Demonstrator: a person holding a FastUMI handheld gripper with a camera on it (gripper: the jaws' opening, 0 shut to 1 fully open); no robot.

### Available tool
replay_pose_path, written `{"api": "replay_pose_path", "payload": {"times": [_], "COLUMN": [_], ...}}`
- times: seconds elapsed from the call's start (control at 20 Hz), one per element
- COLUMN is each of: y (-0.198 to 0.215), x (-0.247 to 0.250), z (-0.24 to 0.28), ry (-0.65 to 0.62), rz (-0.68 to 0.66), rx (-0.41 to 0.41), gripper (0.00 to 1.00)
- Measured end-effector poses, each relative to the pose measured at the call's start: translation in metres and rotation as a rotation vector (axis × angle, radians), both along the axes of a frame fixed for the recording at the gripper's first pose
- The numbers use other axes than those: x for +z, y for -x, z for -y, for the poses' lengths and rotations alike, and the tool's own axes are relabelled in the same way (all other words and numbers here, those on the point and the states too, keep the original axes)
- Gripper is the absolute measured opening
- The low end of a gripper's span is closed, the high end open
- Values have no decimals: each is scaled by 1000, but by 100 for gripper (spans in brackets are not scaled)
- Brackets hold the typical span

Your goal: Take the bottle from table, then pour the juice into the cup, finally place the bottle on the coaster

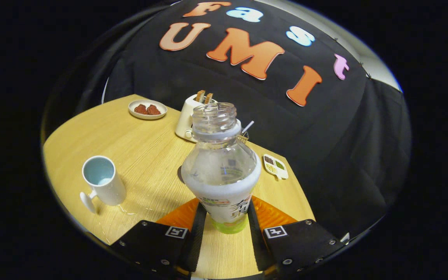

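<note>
A clear bottle (pixel 222 163) with no cap, a white label and a green base stands upright between my fingers (pixel 198 229). My gripper (pixel 226 212) is shut on its lower, labelled part. Its upper part looks clear, and I cannot tell how much liquid it holds. Whether its base rests on the wooden table (pixel 146 151) is not clear. A white cup (pixel 103 184) with a pale blue inside and a handle stands to the left of the fingers, tipped in this slanted view. A dark rounded edge (pixel 179 174) peeks out behind the bottle's left side; it may be the coaster.
Beyond the bottle stand a cream toaster (pixel 186 118) with two bread slices and a plate (pixel 147 109) of brown food. A small divided dish (pixel 275 166) lies to the right near the table's edge. A metal handle (pixel 247 127) sticks out behind the bottle's neck.
</note>
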State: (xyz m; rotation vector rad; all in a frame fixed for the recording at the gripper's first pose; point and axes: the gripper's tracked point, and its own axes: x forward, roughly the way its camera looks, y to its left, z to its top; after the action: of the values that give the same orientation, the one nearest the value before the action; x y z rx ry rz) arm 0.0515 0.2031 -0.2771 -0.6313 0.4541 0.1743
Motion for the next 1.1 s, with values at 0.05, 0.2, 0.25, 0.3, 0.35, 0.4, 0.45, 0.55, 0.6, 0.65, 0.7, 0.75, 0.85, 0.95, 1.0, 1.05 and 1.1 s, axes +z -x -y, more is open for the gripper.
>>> {"api": "replay_pose_path", "payload": {"times": [0.05, 0.2, 0.25, 0.3, 0.35, 0.4, 0.45, 0.55, 0.6, 0.65, 0.7, 0.75, 0.85, 0.95, 1.0, 1.05, 1.1], "y": [0, 0, 0, 0, -2, -2, -3, -5, -4, -6, -6, -5, -7, -11, -14, -15, -17], "x": [-1, -1, -1, -2, -2, -1, 0, 3, 4, 4, 4, 2, -5, -2, 1, 4, 3], "z": [-3, -13, -17, -21, -25, -28, -32, -40, -44, -48, -53, -56, -61, -63, -65, -67, -67], "ry": [44, 165, 202, 233, 266, 303, 343, 436, 479, 514, 543, 565, 596, 636, 665, 695, 720], "rz": [7, 38, 46, 55, 65, 81, 97, 133, 149, 160, 169, 172, 159, 172, 187, 202, 210], "rx": [12, 46, 56, 68, 81, 95, 110, 147, 168, 189, 207, 226, 256, 275, 285, 297, 308], "gripper": [57, 57, 57, 57, 57, 57, 57, 57, 57, 57, 57, 57, 57, 57, 57, 57, 57]}}
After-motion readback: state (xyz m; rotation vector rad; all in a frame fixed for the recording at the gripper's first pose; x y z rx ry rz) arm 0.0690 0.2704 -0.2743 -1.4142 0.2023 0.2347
